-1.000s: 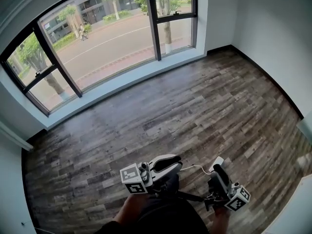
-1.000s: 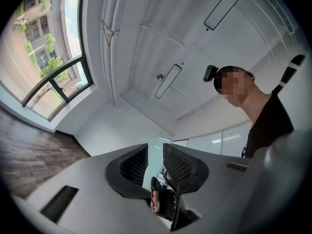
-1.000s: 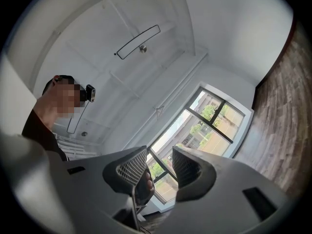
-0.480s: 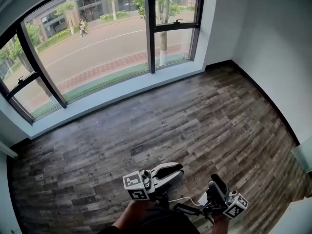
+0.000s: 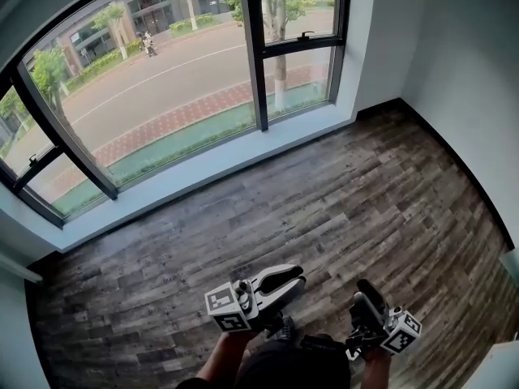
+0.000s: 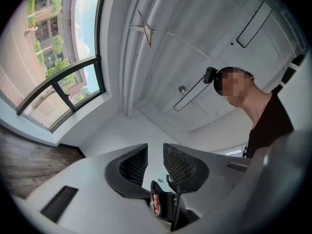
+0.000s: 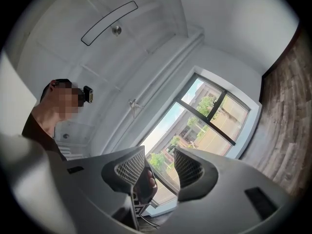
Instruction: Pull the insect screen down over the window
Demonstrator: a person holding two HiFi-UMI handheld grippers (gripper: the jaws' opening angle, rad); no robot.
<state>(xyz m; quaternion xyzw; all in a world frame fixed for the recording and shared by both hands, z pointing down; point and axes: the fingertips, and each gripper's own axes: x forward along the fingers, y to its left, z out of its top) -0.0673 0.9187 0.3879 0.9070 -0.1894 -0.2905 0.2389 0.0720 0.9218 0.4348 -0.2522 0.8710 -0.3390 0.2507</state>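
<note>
The wide curved window [image 5: 162,96] with dark frames fills the top of the head view, and no insect screen can be made out on it. Both grippers are held low over the wood floor, well short of the window. My left gripper [image 5: 290,275] has its jaws a narrow gap apart with nothing between them, as the left gripper view [image 6: 155,152] also shows. My right gripper [image 5: 363,286] is open and empty, and its jaws have just been opening wider [image 7: 160,155]. Both gripper views tilt up at the ceiling, with the window [image 7: 209,116] beyond the right jaws.
A pale sill [image 5: 211,173] runs under the glass. White walls [image 5: 462,71] close the room on the right and a dark skirting meets the plank floor [image 5: 324,209]. A white object's corner [image 5: 496,369] shows at the bottom right.
The view and both grippers have moved nearer the window, which now looks larger and more centred. The white cable seen by the right gripper is out of sight.
</note>
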